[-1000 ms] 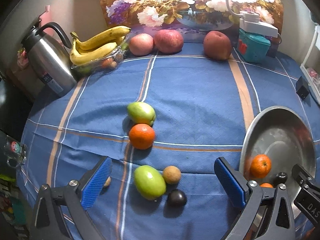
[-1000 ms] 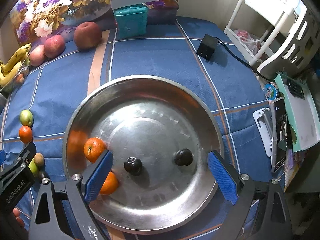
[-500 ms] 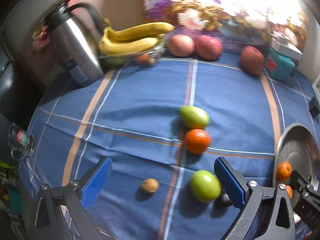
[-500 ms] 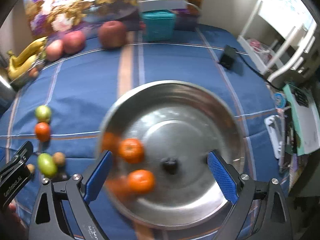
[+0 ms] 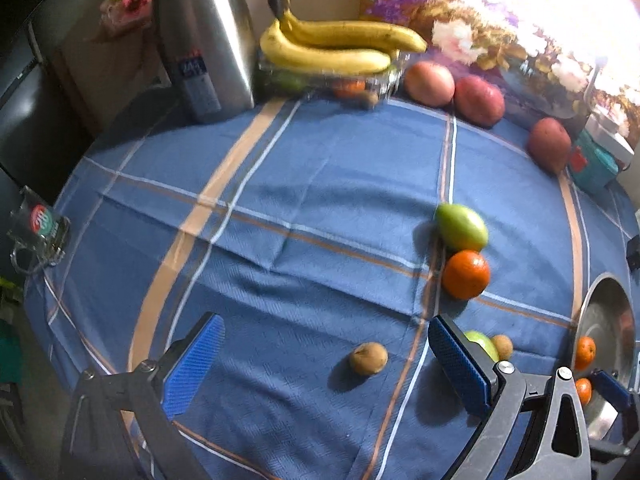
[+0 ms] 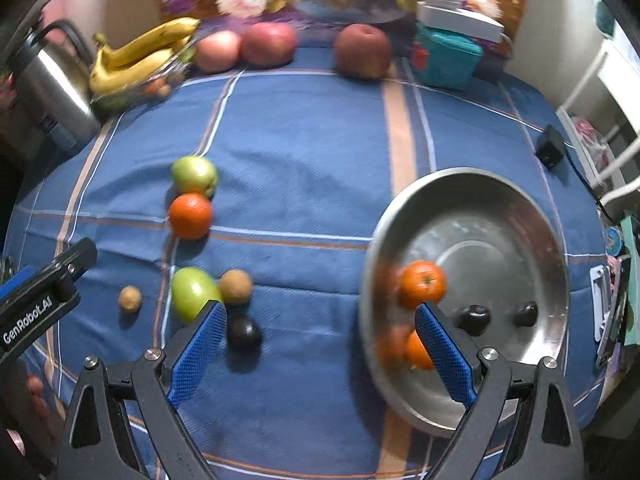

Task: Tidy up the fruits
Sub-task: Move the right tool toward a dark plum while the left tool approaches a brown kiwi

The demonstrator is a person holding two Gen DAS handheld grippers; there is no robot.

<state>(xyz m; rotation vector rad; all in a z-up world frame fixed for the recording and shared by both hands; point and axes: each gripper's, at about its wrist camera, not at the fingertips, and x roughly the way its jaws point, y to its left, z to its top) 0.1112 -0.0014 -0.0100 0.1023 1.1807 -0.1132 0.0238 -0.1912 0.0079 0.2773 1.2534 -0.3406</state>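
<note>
- Left gripper: jaws spread wide, holding nothing. A small brown fruit lies on the cloth between the blue pads, touching neither.
- Right gripper: jaws also wide apart, nothing held. Its left pad sits in front of a green fruit; its right pad overlaps the near rim of the steel pan in view.
- Steel pan, right side of the table: two tangerines near its left wall and two dark plum-like fruits further right. Motion blur here.
- Loose on the blue plaid tablecloth: a green mango touching an orange. Nearer, the green fruit is just beside a brown round fruit, with a dark round fruit in front of them.
- Back edge: three red apples in a row and bananas on top of a clear tray.
- Steel thermos jug at back left, teal box at back right.
</note>
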